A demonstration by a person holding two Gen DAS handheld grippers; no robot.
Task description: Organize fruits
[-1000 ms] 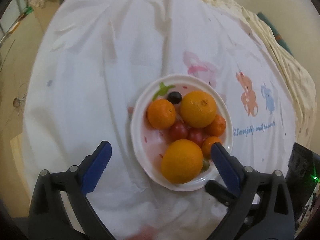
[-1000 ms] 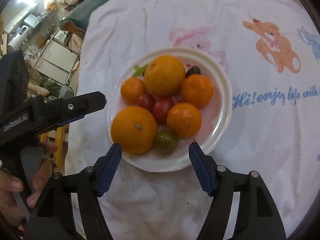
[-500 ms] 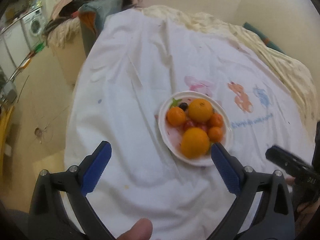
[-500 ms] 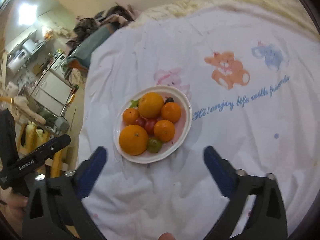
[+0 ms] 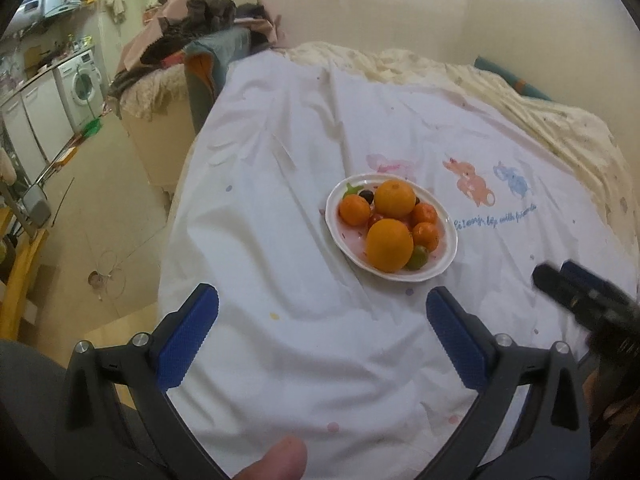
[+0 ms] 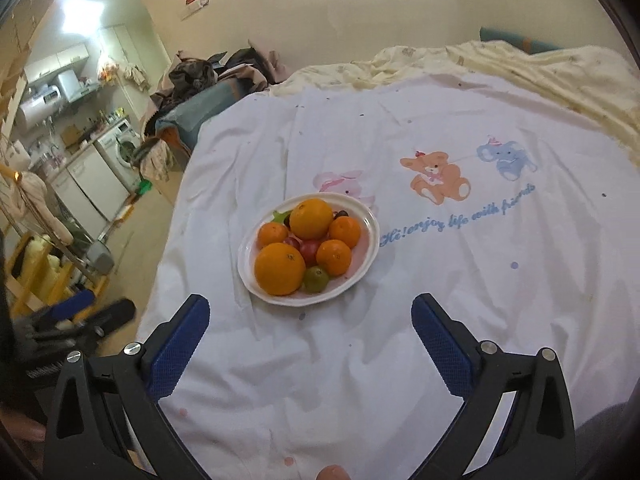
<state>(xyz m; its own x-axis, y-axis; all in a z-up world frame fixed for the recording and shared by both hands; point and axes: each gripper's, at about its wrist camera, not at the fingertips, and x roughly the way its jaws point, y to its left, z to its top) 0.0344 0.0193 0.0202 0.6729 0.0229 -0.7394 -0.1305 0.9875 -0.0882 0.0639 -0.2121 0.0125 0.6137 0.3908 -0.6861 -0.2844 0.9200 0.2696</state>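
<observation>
Now: plate [image 6: 370, 236] on white sheet [image 6: 440, 300], near its left edge, open cloth all round | left gripper [image 5: 322, 308] and right gripper [image 6: 310, 316] released, nothing held, short of plate | count: two big oranges [image 6: 280, 269], three mandarins [image 6: 334, 257], one green fruit [image 6: 316, 279].
</observation>
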